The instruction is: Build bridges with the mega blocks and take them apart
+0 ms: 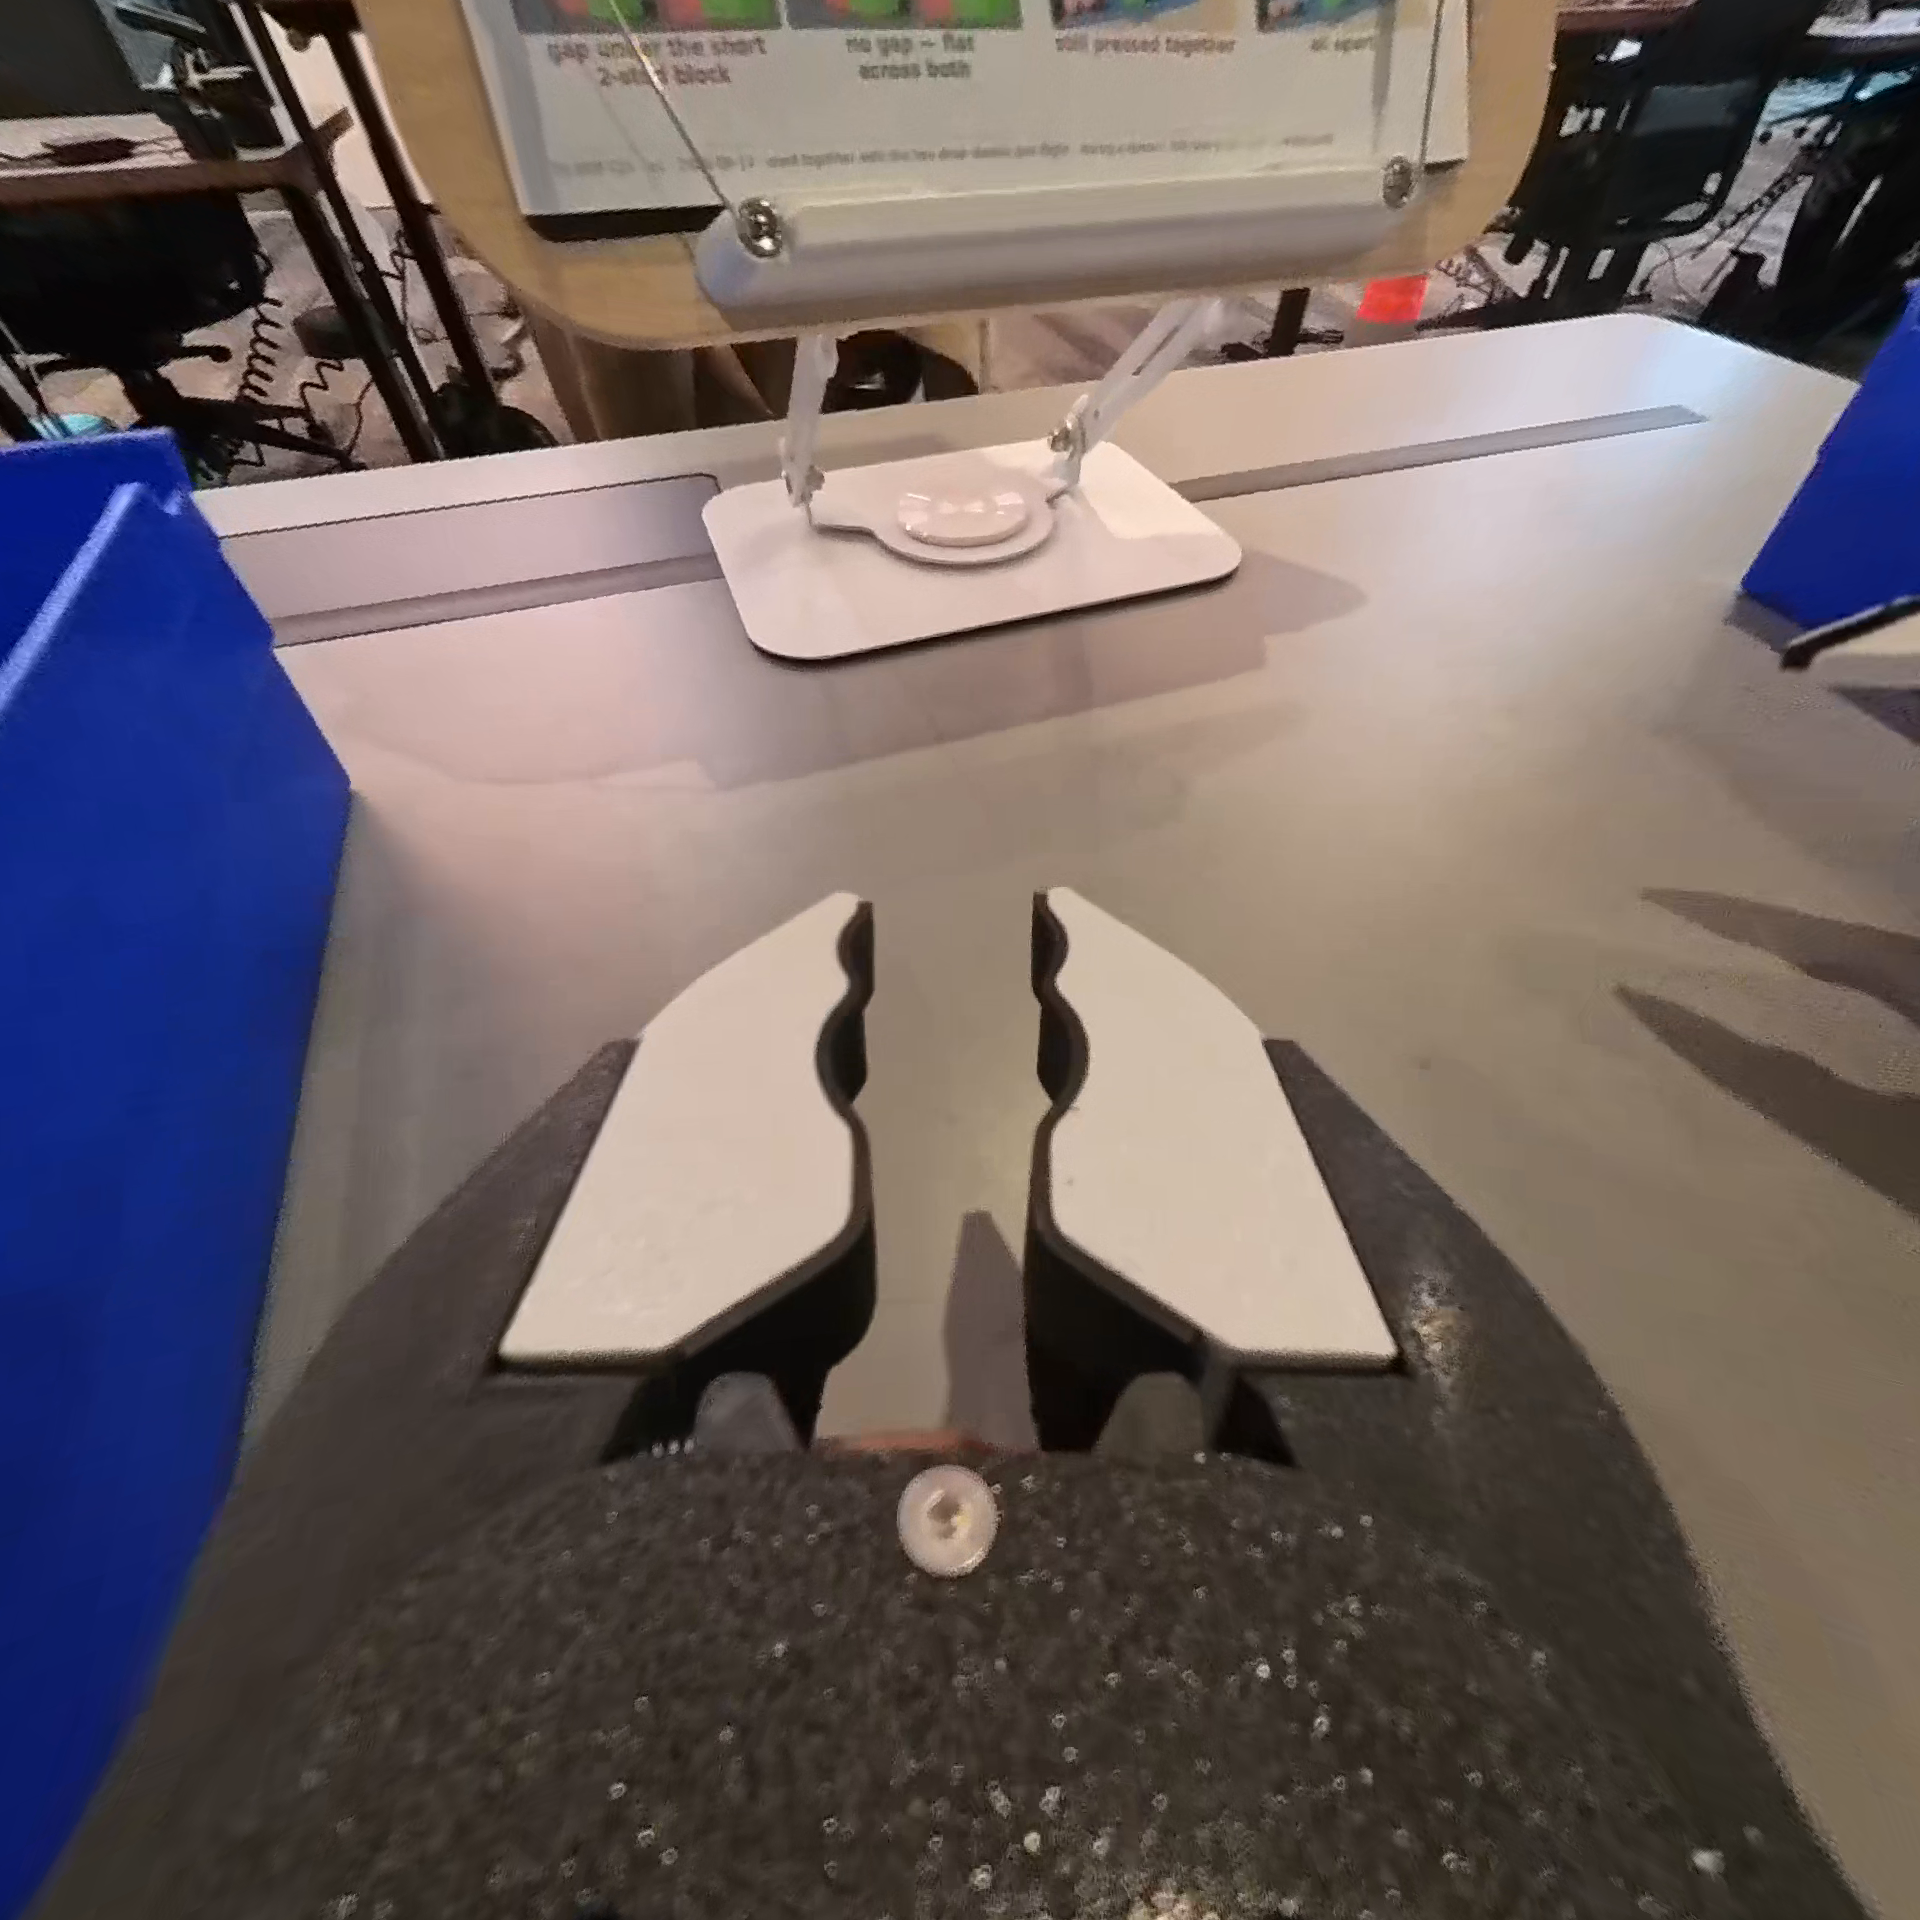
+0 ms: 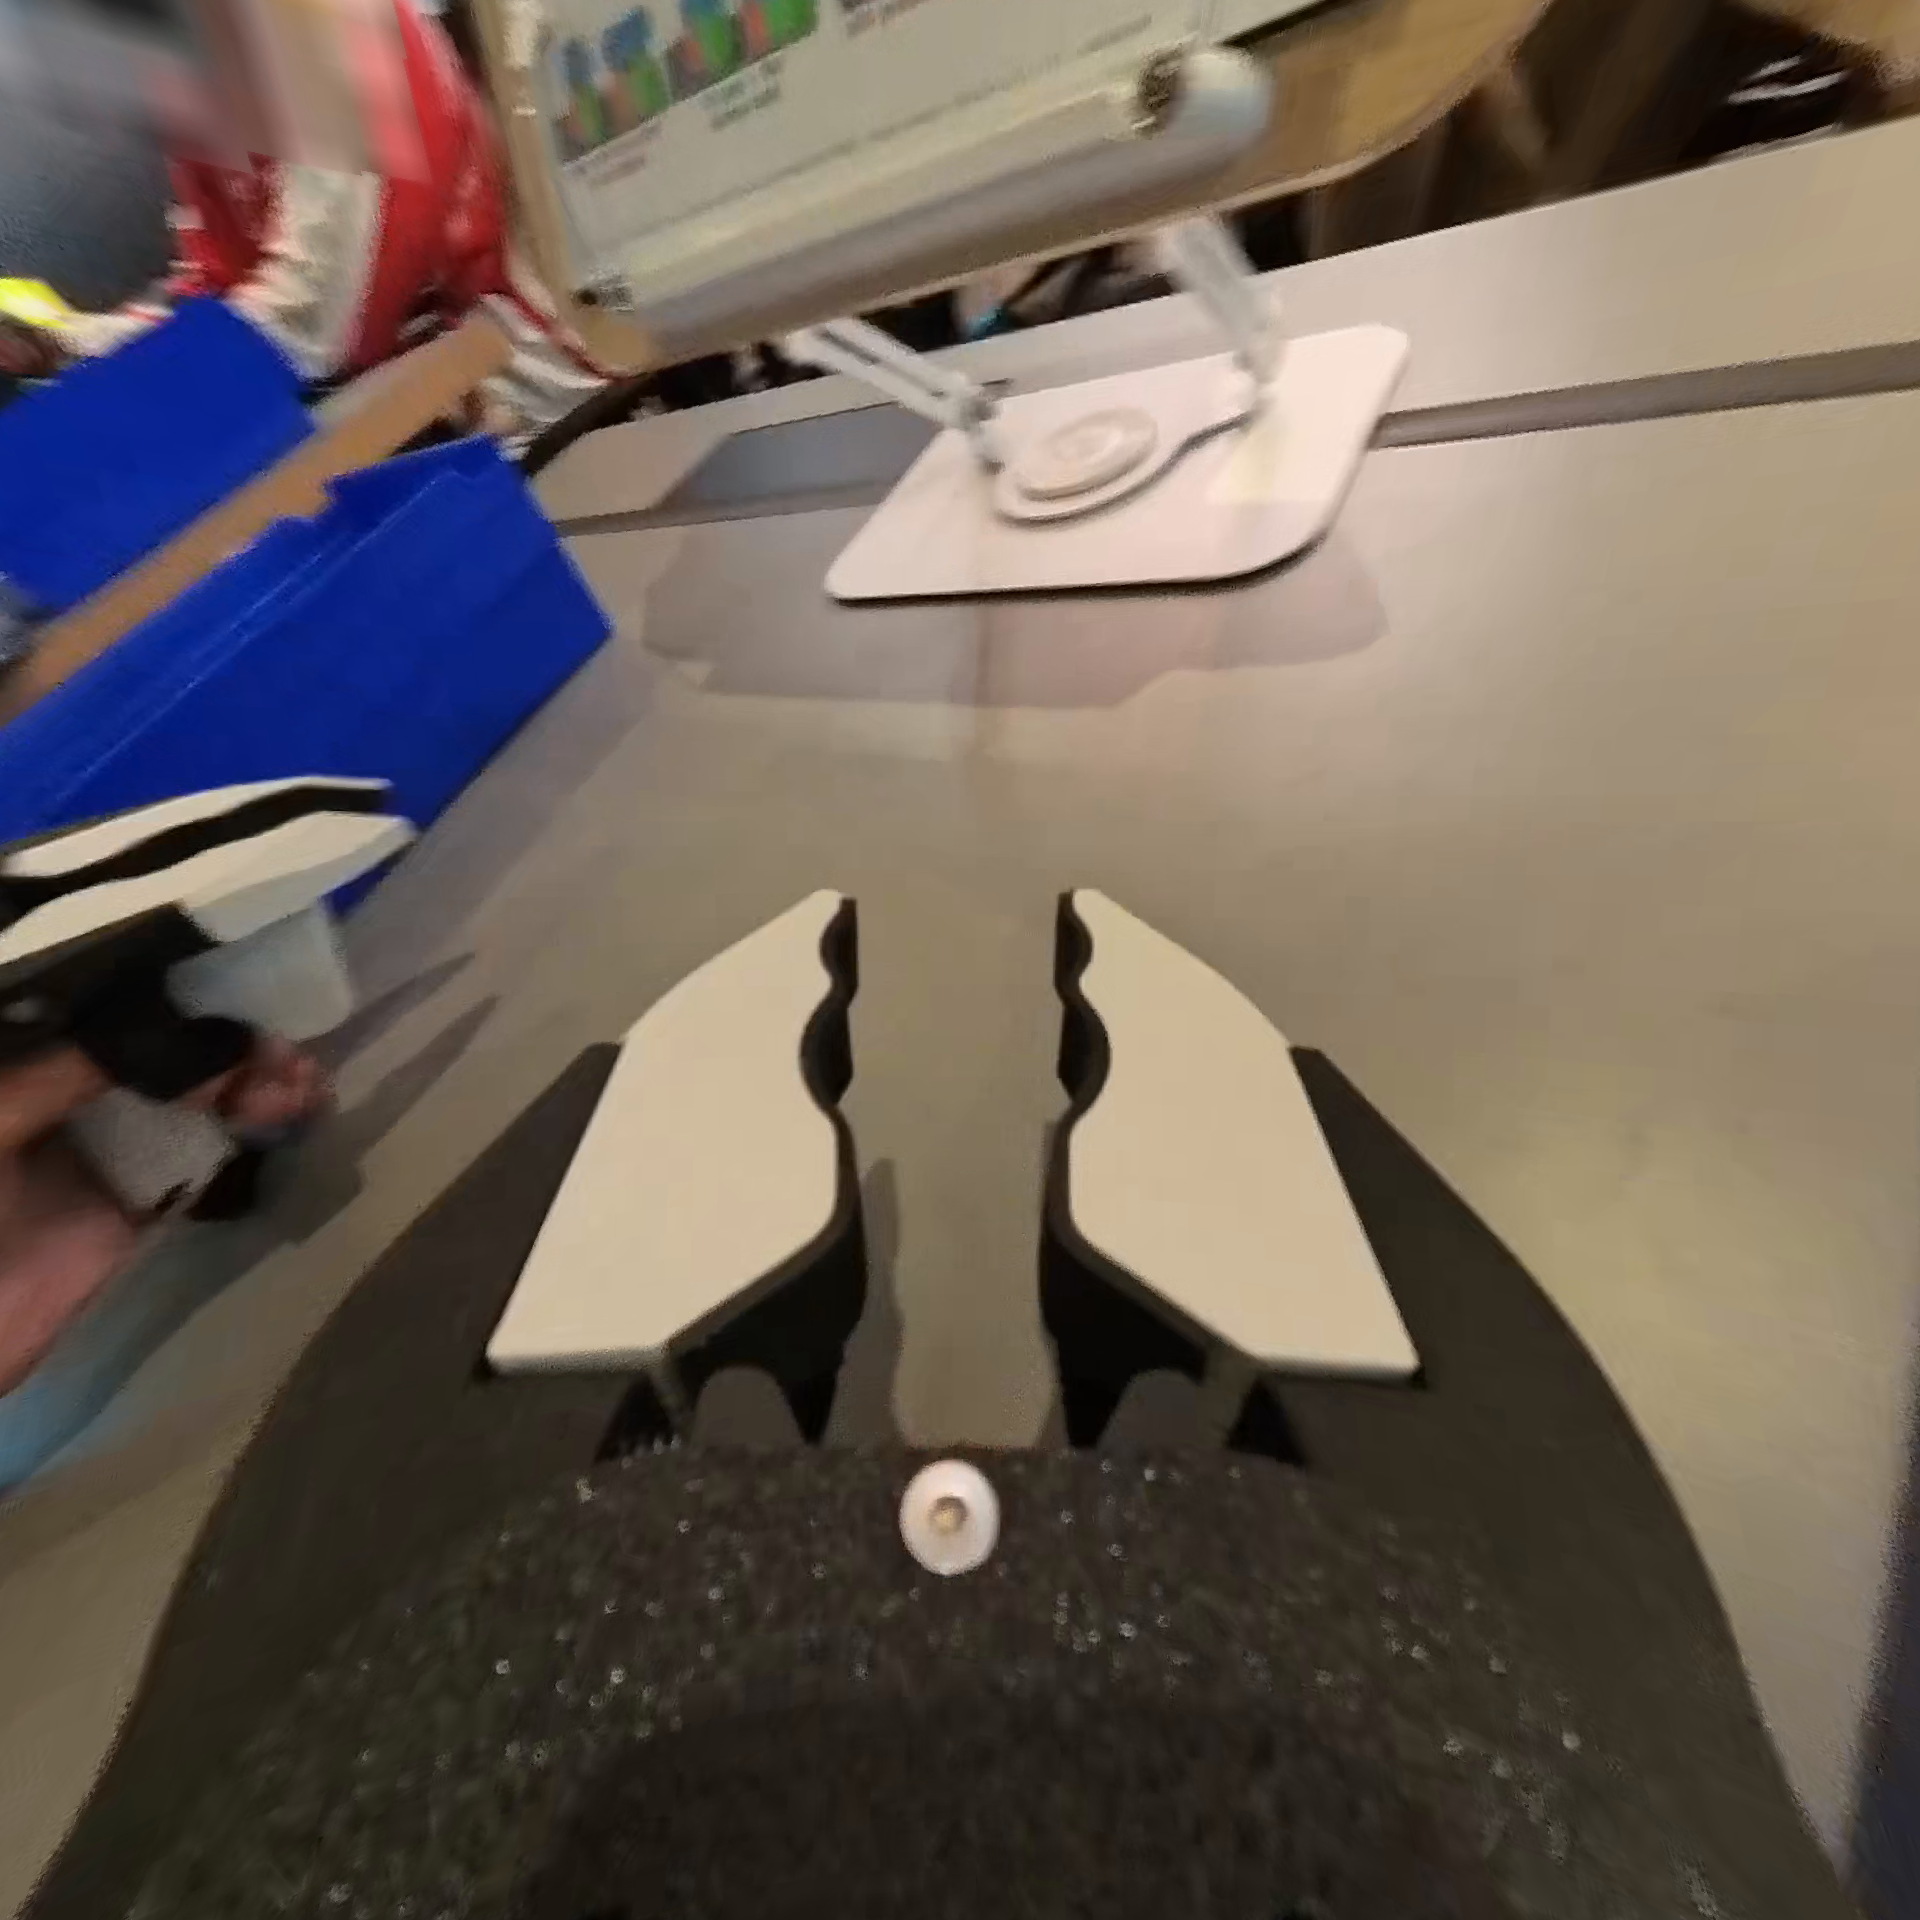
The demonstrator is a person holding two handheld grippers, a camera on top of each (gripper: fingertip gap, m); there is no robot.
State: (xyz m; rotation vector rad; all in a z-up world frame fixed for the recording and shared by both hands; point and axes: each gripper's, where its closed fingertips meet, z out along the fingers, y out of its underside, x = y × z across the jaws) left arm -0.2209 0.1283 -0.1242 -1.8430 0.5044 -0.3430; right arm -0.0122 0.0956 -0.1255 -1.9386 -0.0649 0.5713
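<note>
— Two claws, and neither holds anything. The left gripper [image 1: 951, 914], with white-faced fingers on a black speckled body, hangs over the bare grey tabletop [image 1: 1351, 790] with its jaws apart and only table showing between them. The right gripper [image 2: 956, 914] is the same: jaws apart, empty.

— Where are the mega blocks, then?

— None show in either view. My guess is they sit in the bins, but I cannot see inside any of them. The tall blue plastic bin [image 1: 135, 935] stands just to the left of the left claw, and only its outer wall shows. A corner of a second blue bin [image 1: 1839, 488] shows ahead and to the right of that claw.

— And from the right wrist?

— Blue bins [image 2: 312, 644] lie ahead and to the left of the right claw, with the left gripper [image 2: 208, 831] between it and them. The picture is blurred, so their contents cannot be told.

— So the step in hand?

— Fetching the first block, I would judge; nothing is built yet. To do it well, lift the left claw over the bin's rim rather than swinging into the wall, keep the jaws wide, and close across a block's flat sides, not its studs. Build on the open table straight ahead, short of the white stand base [image 1: 971, 551] that carries the wood-framed instruction card [image 1: 935, 156].
</note>
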